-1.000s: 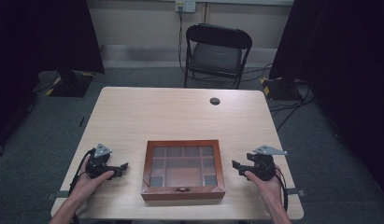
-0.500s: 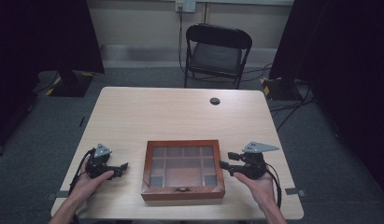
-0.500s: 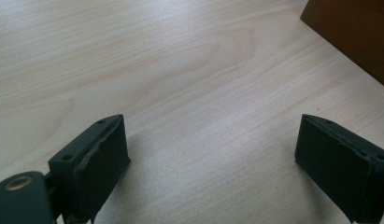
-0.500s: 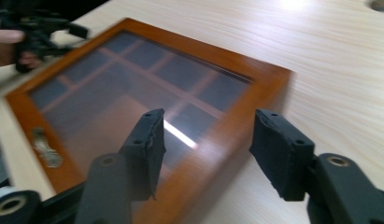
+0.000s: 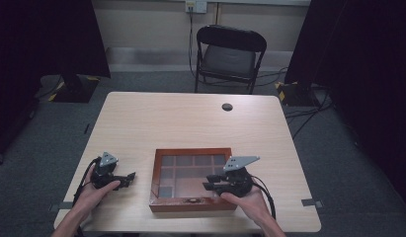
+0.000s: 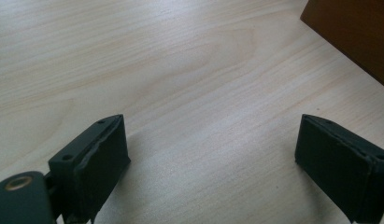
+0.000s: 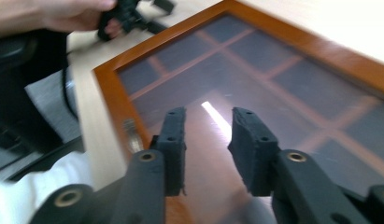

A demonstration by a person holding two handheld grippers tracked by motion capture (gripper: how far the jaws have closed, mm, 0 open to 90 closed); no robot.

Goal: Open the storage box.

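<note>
Wooden box [image 5: 192, 179] with glass lid, sitting shut at near edge of table [image 5: 190, 118], centred btwn both hands. Dark grid of compartments visible thru the glass, small metal clasp [image 5: 192, 201] on the front wall facing the person.

Right gripper [image 5: 210, 182] up over the box's right side, jaws pointing left across the lid, grey three-cornered plate on top. From right gripper view: jaws [image 7: 207, 135] partway apart, narrow gap, nothing in it, hovering above the glass near the front frame (contact w/ the glass — can't tell). Bright light reflection on the pane just ahead of the jaws. Clasp [image 7: 131, 133] off to the left of the jaws on the frame edge. Orange-brown frame [image 7: 105, 88] running around the pane, view a bit blurred.

Left gripper [image 5: 127, 178] down on the table, left of the box, near it but apart, jaws aimed toward the box's left wall. Left hand [image 5: 94, 190] wrapped round the grip, cable looping behind. From left gripper view: jaws [image 6: 210, 154] spread wide, only bare tabletop btwn them, corner of the box [image 6: 353, 32] at upper right, well ahead of the tips.

Also in right gripper view: left hand and its gripper [image 7: 129, 16] at top left, beyond the box's far corner.

Farther off: small dark round cap [image 5: 226, 106] on the table's far side, black folding chair [image 5: 230, 54] behind the table.
</note>
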